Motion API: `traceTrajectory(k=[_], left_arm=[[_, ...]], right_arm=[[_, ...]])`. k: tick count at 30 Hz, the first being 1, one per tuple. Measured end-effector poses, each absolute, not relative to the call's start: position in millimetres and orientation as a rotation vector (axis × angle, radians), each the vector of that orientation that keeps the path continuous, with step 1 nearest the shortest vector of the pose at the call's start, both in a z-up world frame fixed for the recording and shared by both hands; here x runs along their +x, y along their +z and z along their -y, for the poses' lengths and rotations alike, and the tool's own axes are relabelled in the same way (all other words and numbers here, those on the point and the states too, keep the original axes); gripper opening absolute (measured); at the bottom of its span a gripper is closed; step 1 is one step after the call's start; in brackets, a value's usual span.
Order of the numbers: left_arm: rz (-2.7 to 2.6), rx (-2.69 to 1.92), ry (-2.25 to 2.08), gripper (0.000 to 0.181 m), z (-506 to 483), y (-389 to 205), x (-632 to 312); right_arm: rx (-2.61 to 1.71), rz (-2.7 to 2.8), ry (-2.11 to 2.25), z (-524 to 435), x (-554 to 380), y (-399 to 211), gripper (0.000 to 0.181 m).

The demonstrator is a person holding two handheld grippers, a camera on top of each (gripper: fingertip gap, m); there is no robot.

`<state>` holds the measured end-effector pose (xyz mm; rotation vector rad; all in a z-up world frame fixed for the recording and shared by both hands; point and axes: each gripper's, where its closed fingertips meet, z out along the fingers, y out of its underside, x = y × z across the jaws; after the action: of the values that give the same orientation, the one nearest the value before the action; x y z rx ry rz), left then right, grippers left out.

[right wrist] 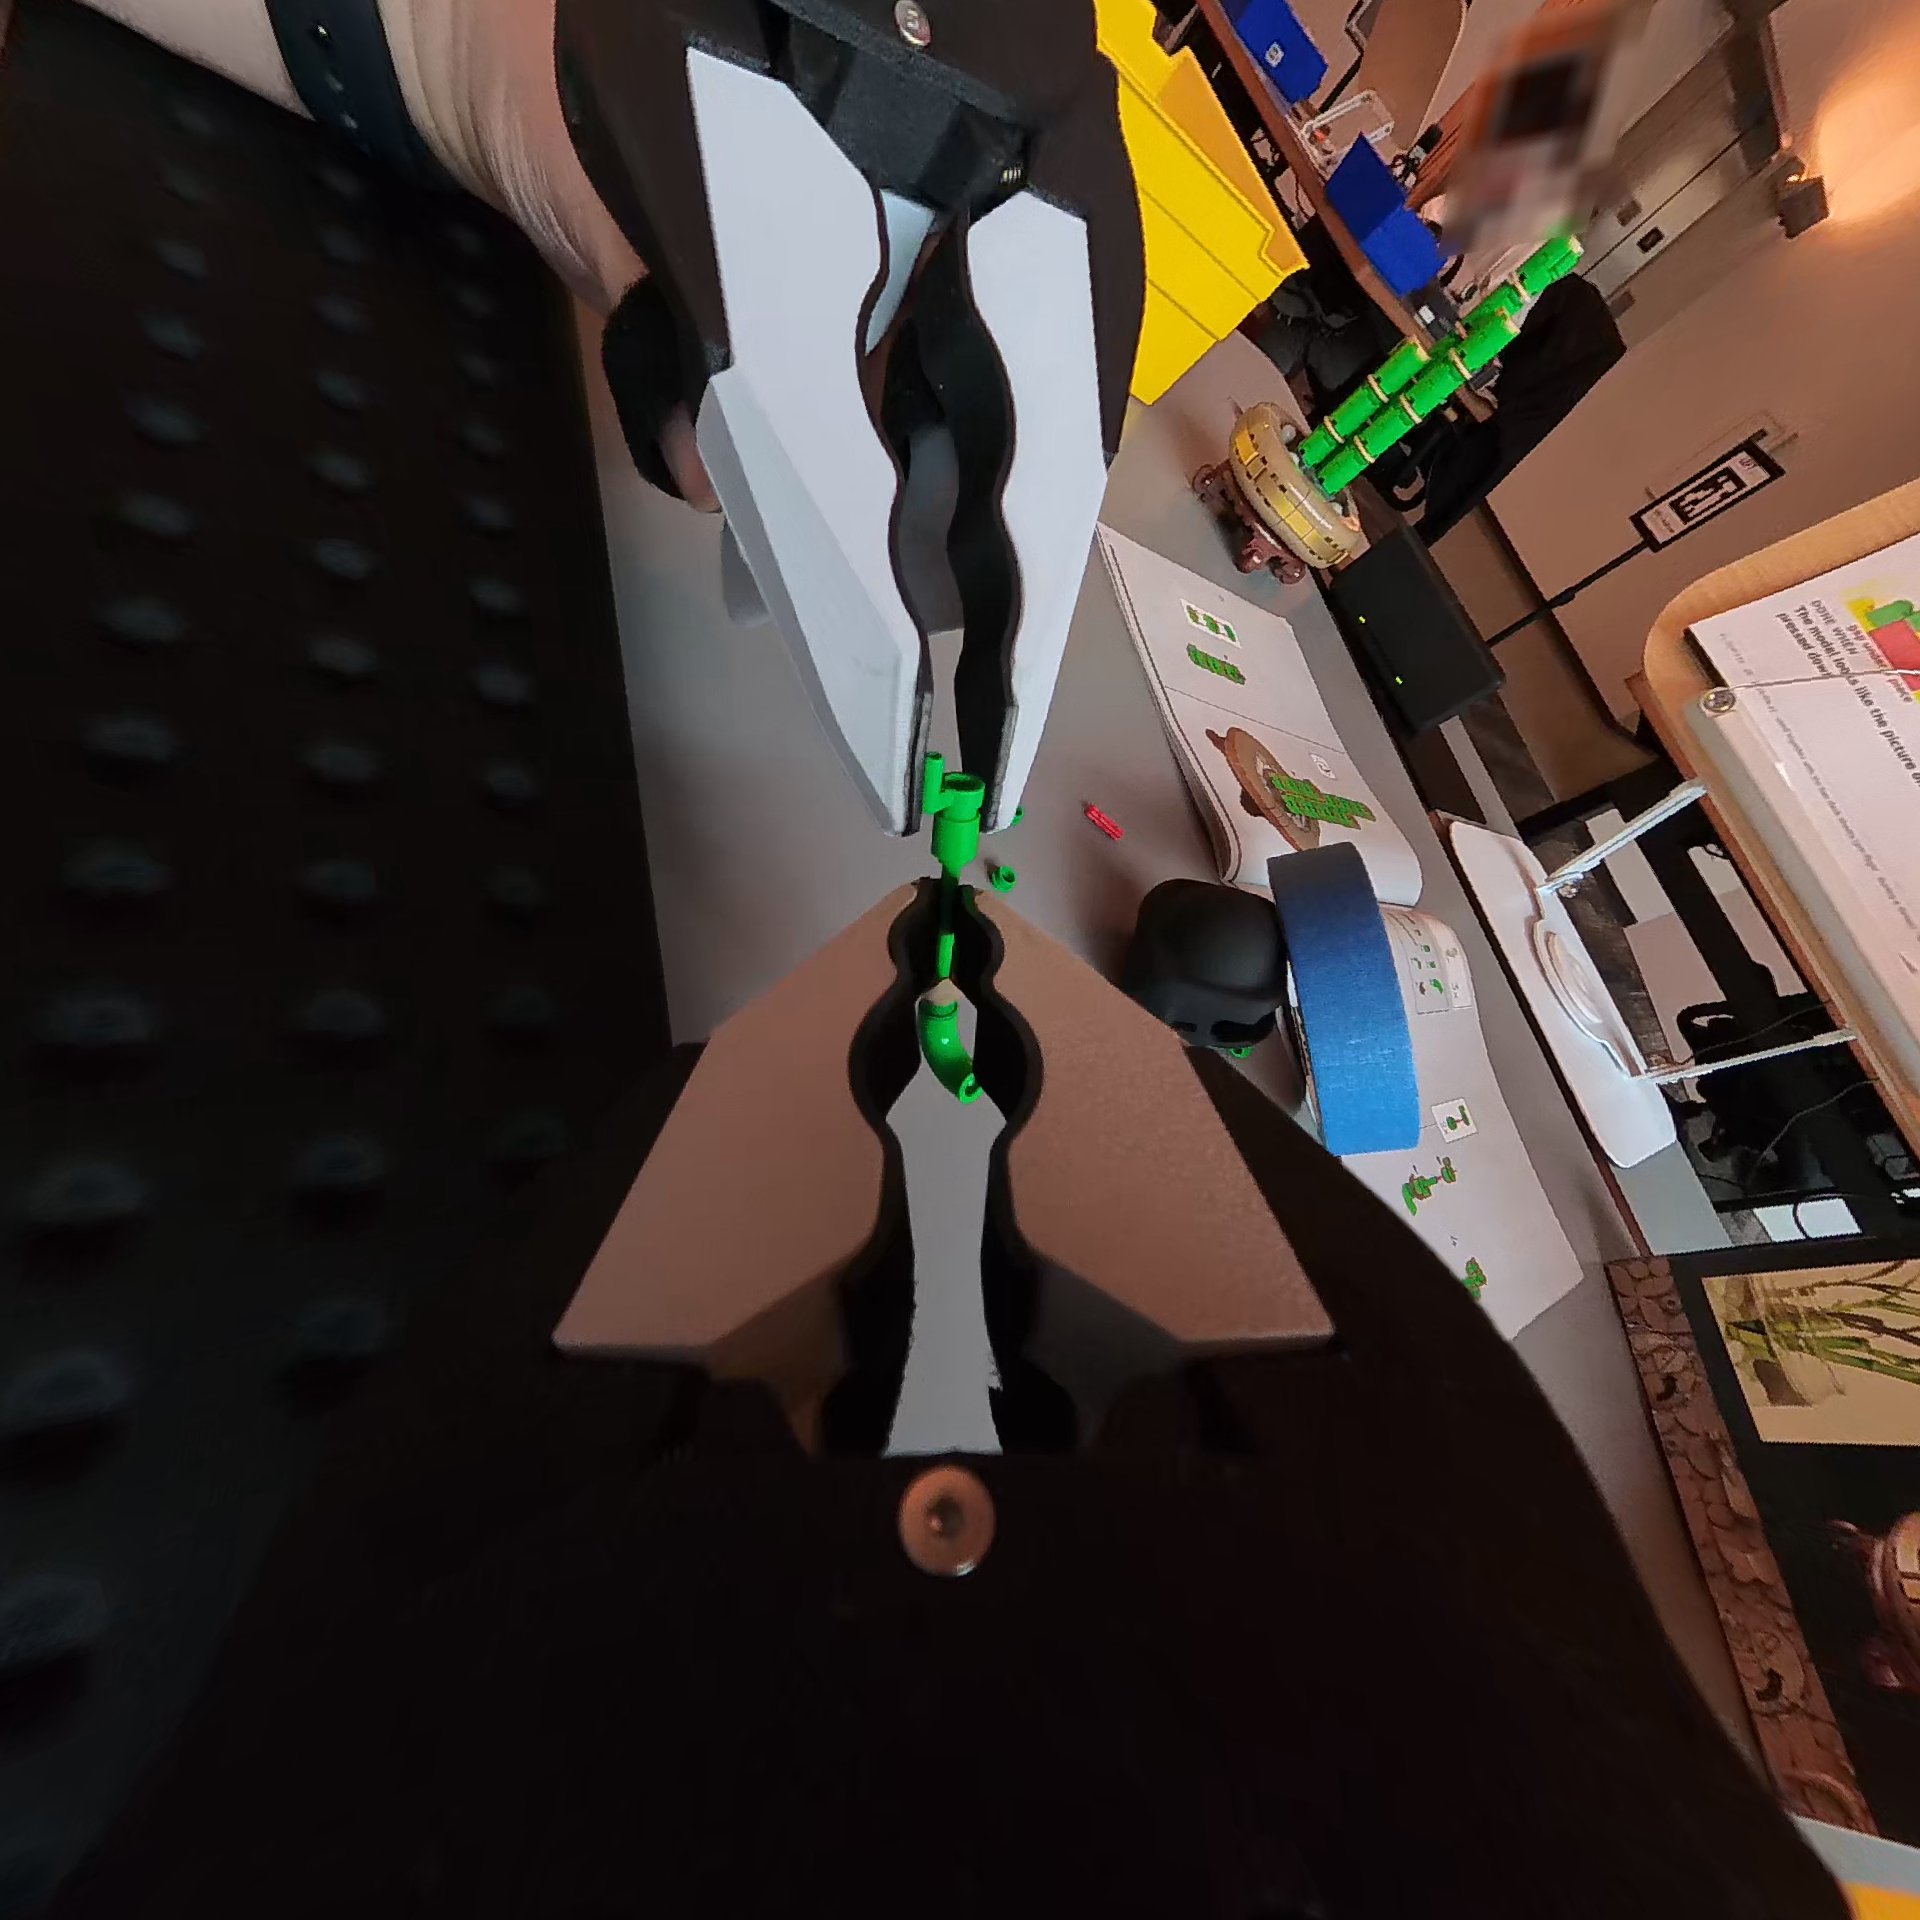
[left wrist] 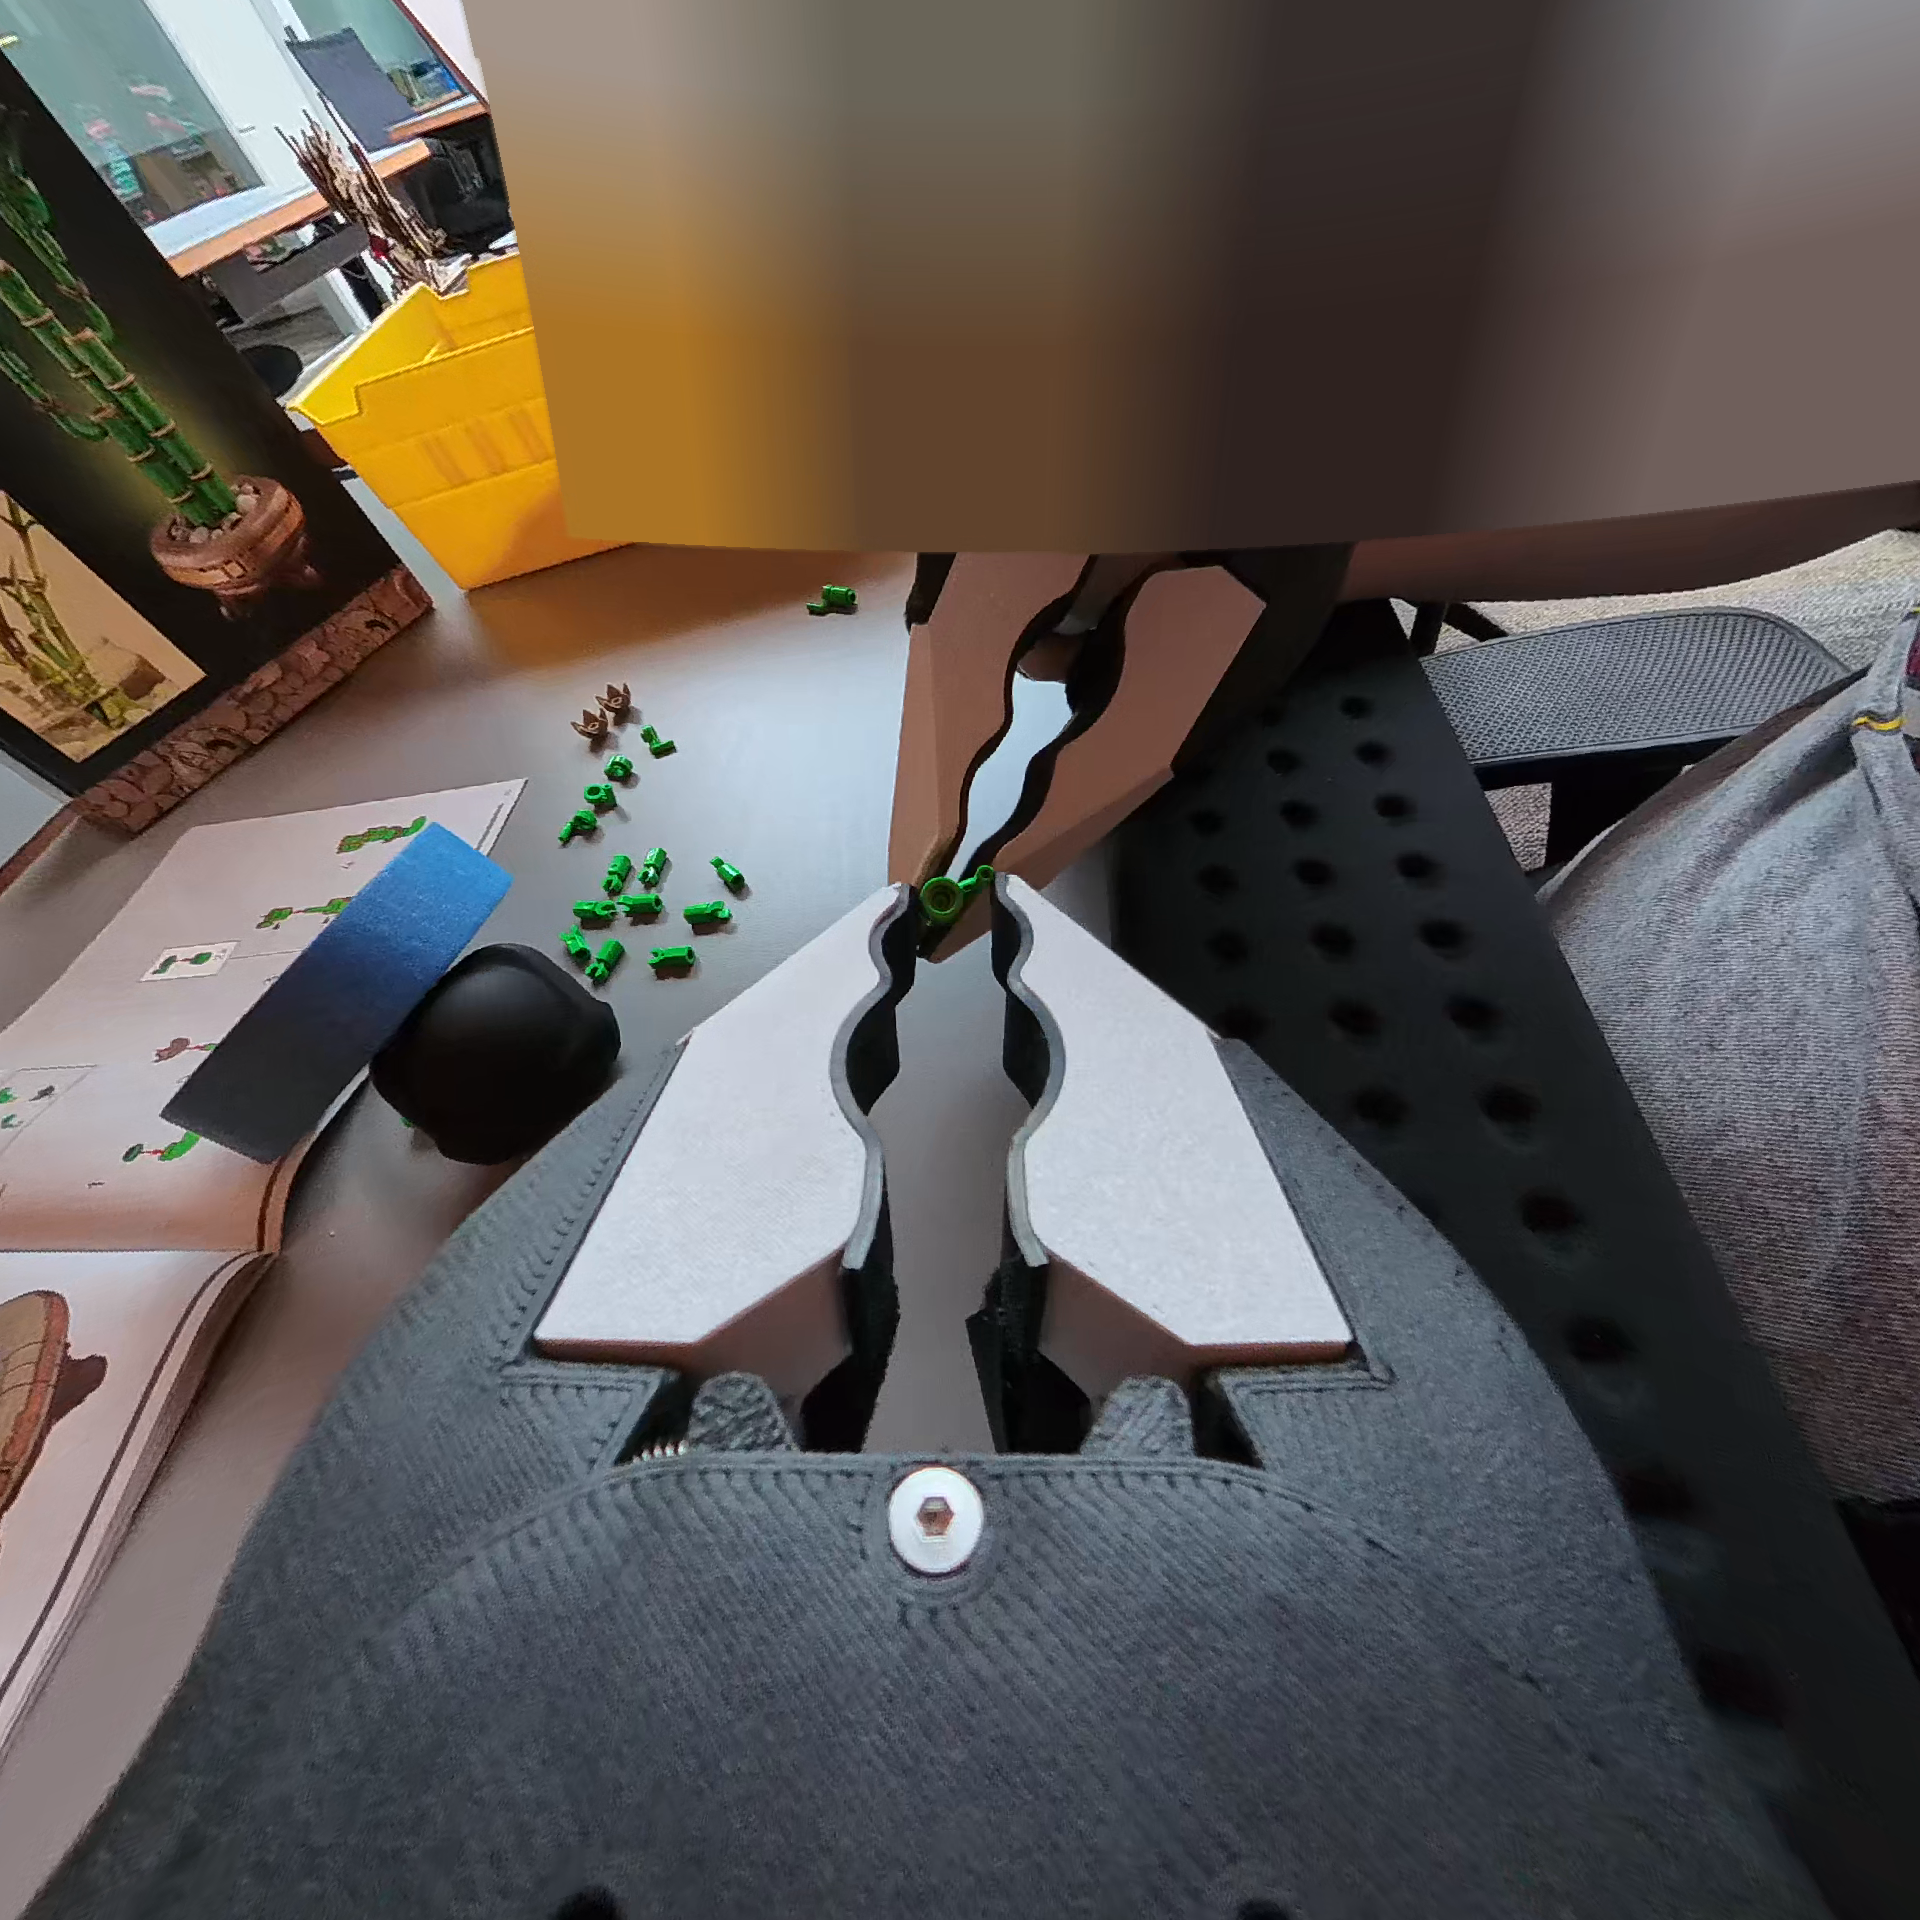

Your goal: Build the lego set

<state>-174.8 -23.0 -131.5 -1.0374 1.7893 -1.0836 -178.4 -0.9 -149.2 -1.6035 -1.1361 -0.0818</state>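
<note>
Above the near edge of the grey table [left wrist: 790, 665], between the two facing grippers: small bright-green lego assembly [right wrist: 954, 831]. Short cylindrical stud piece with a side peg at one end, thin green stem, then a curved green elbow [right wrist: 943, 1044] with a tan tip. White-fingered left gripper [left wrist: 954, 896] clamped on the stud piece at its fingertips; brown-fingered right gripper [right wrist: 948, 914] closed on the thin stem, elbow hanging in the scalloped gap behind its tips. Assembly held clear of the table.

Toward the table's middle: scatter of loose green lego pieces [left wrist: 639, 904], two small brown crown-shaped pieces [left wrist: 606, 717] at its far end. Along the left edge: open instruction booklet [left wrist: 135, 1049] with a roll of blue tape [left wrist: 343, 987] and a black rounded object [left wrist: 497, 1049] on or beside it. At the far left: lego set box [left wrist: 156, 499]; yellow bin [left wrist: 457, 436] behind.
</note>
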Motion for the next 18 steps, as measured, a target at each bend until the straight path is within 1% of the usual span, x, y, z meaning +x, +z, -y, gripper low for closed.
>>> traceTrajectory(k=[5, 7, 8, 18], left_arm=[[-1.751, -1.054, -1.084, 0.011, 17, -128, -174], [-1.720, -1.074, -1.118, 0.010, 14, -123, -174], [-1.708, -1.086, -1.128, 0.010, 12, -122, -174], [-1.649, -1.154, -1.192, 0.010, 4, -117, -175]], right_arm=[[-1.590, 1.111, -0.099, -4, -176, -147, 0.001], [-1.580, 1.085, -0.140, -7, -172, -144, 0.010], [-1.570, 1.071, -0.156, -8, -171, -141, 0.011], [-1.538, 1.062, -0.179, -7, -171, -135, 0.009]])
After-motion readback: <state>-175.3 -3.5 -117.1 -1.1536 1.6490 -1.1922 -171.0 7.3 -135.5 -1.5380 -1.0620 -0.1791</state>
